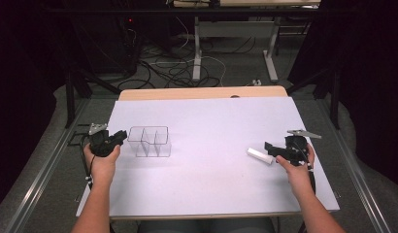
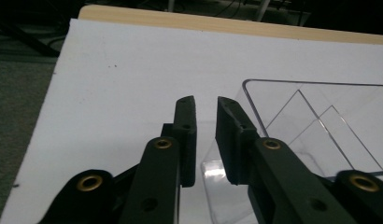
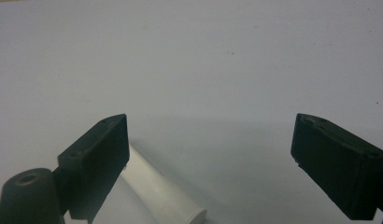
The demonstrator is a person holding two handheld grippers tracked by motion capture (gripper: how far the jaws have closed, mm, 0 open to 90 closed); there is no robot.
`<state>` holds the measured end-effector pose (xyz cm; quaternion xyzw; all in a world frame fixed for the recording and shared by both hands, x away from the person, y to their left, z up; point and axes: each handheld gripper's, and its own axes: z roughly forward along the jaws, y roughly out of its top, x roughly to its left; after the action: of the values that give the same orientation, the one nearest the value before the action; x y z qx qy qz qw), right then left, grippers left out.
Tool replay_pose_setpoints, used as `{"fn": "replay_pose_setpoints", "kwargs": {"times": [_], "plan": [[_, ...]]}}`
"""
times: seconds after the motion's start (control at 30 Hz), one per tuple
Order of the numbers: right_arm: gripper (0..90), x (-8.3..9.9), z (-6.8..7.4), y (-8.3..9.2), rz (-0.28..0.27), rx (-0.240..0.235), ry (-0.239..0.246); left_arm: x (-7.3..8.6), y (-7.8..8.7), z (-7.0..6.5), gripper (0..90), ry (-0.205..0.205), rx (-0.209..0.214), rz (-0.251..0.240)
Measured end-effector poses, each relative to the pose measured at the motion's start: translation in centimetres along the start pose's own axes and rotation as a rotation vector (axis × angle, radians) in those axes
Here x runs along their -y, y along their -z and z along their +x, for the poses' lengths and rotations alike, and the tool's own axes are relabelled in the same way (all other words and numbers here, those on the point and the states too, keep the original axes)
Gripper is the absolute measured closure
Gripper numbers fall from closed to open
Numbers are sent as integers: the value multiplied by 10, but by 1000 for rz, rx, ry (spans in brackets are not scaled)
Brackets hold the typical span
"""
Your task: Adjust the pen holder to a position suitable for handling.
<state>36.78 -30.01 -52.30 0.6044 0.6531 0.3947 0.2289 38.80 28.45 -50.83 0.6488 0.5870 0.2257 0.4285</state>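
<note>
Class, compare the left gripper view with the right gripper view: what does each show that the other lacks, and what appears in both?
Left gripper view alone: the clear plastic organizer with its inner dividers, its near wall between that gripper's almost closed jaws, plus the table's wooden far edge and dark floor beyond.

Right gripper view alone: a white tube lying on the sheet beside one of that gripper's jaws, which stand wide apart.

Both: the white sheet covering the table and a pair of black jaws rising from the bottom.
</note>
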Motion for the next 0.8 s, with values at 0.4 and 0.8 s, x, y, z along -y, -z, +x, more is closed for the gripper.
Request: {"fn": "replay_pose_setpoints", "kwargs": {"times": [0.4,0.8], "plan": [[114,0,-2,0,1,2,-3,7,-9,-1,900,-24,31,69],[115,0,-1,0,1,1,-4,9,-15,-4,900,-43,54,92]]}}
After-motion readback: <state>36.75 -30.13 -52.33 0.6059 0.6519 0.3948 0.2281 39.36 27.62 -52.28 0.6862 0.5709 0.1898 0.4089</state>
